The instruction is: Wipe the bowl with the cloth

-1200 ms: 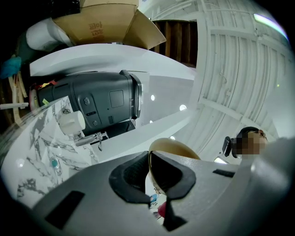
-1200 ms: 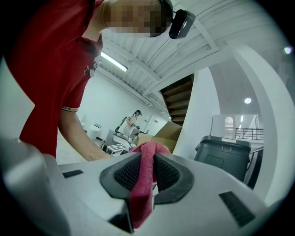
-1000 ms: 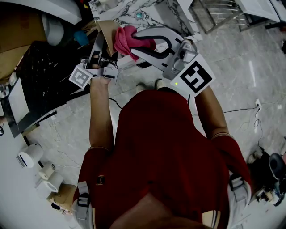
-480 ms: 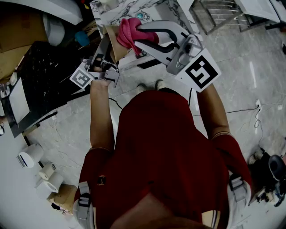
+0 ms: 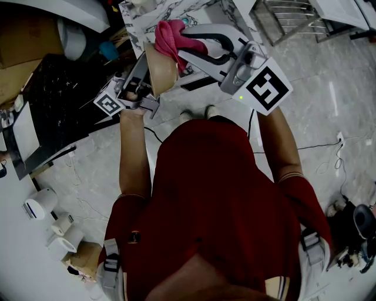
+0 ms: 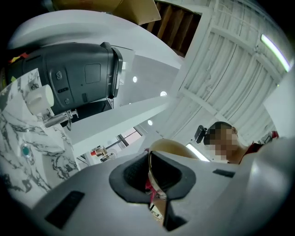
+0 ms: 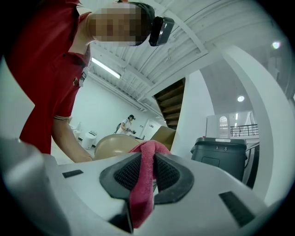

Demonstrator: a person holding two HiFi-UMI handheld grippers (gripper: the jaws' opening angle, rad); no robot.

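over a pale tiled floor (image 5: 329,100), seen from the head view looking steeply down, a person in a red shirt (image 5: 211,194) reaches both bare forearms forward toward a marble-patterned counter (image 5: 205,12) at the top of the frame.

the left gripper (image 5: 144,62) is raised at upper left, with its square-marker cube (image 5: 108,103) just above the person's hand. its jaws are clamped on the rim of a tan bowl (image 5: 160,70). the bowl is in the air, off the counter, and tipped onto its side. in the left gripper view, the left gripper (image 6: 151,177) shows two dark pads closed on the thin edge of the bowl (image 6: 173,145), which rises beyond them as a smooth tan curve. a sliver of pink cloth (image 6: 147,186) shows low between the pads. the marbled counter (image 6: 27,138) lies at the left, with a dark grey bin (image 6: 78,78) behind it.

the right gripper (image 5: 182,44) comes in from the right, its marker cube (image 5: 267,88) near the person's wrist. it is pinched tight on a pink-red cloth (image 5: 167,36), which is bunched against the upper edge of the bowl. in the right gripper view, the right gripper (image 7: 152,173) has the cloth (image 7: 143,184) squeezed between its pads and trailing down. the bowl (image 7: 115,144) sits just behind it, touching the cloth. whether the cloth meets the inside or the outside of the bowl cannot be told.
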